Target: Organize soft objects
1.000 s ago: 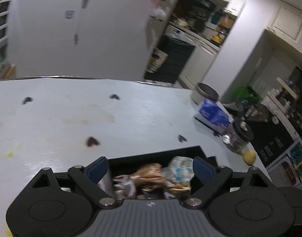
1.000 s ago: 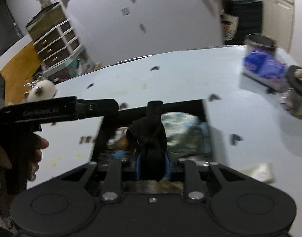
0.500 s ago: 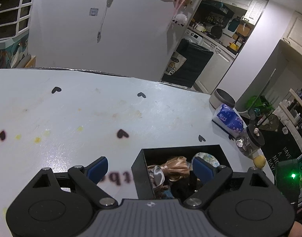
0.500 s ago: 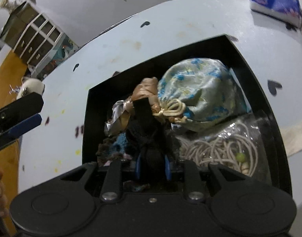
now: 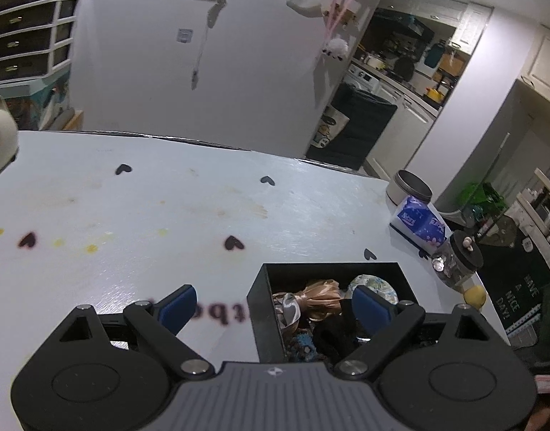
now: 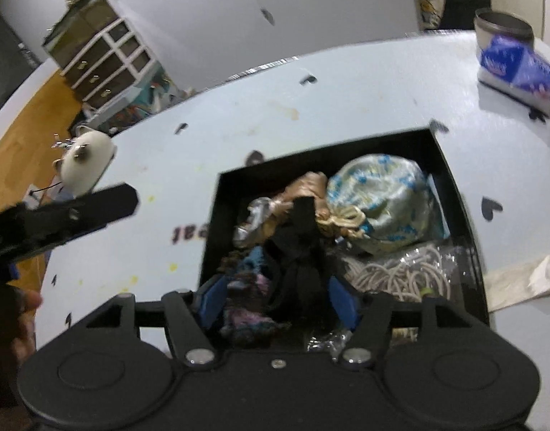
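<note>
Both my hands hang open: right fingers just let go of the black cloth in the box, left fingers wide.

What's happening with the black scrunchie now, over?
Right gripper fingers just opened, black scrunchie dropped in the black box. Left gripper open, empty. Nothing blocking.
</note>
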A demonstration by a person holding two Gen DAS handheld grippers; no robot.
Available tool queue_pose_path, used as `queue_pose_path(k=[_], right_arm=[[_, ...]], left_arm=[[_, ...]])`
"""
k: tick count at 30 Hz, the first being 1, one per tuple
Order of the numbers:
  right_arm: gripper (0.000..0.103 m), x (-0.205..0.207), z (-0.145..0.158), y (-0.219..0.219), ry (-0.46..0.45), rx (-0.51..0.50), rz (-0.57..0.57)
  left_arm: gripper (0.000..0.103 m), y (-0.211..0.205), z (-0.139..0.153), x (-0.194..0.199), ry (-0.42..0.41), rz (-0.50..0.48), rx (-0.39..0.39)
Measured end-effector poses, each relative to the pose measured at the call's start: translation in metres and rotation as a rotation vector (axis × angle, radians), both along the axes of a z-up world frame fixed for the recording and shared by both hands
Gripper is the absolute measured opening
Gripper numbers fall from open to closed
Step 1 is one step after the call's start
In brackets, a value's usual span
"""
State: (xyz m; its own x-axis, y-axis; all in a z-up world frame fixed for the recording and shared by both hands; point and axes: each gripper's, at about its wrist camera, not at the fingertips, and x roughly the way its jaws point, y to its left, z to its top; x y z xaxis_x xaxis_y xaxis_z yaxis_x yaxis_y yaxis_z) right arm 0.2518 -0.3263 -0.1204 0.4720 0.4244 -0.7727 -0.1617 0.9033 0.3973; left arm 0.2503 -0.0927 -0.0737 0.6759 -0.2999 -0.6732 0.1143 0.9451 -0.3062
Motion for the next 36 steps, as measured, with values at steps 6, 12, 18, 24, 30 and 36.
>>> queue_pose_path(k=[6, 12, 18, 24, 30, 36], right_arm=[[0.068, -0.012, 0.028, -0.008, -0.093, -0.013, 0.025], [0.069, -0.026, 0.052, -0.02, -0.18, -0.025, 0.019], [0.074, -0.047, 0.076, -0.029, -0.268, -0.041, -0.014], [0.082, -0.071, 0.093, -0.029, -0.344, -0.102, -0.062], [0.092, -0.097, 0.101, -0.023, -0.39, -0.135, -0.103], [0.099, -0.125, 0.103, -0.015, -0.42, -0.175, -0.154]], left_arm=[[0.097, 0.003, 0.01, -0.022, -0.023, 0.057, 0.014], [0.099, 0.008, 0.025, -0.044, -0.055, 0.114, 0.041], [0.101, 0.013, 0.041, -0.062, -0.078, 0.145, 0.082], [0.102, 0.018, 0.051, -0.077, -0.094, 0.116, 0.135], [0.102, 0.022, 0.055, -0.096, -0.11, 0.064, 0.171], [0.103, 0.036, 0.055, -0.114, -0.121, 0.054, 0.156]])
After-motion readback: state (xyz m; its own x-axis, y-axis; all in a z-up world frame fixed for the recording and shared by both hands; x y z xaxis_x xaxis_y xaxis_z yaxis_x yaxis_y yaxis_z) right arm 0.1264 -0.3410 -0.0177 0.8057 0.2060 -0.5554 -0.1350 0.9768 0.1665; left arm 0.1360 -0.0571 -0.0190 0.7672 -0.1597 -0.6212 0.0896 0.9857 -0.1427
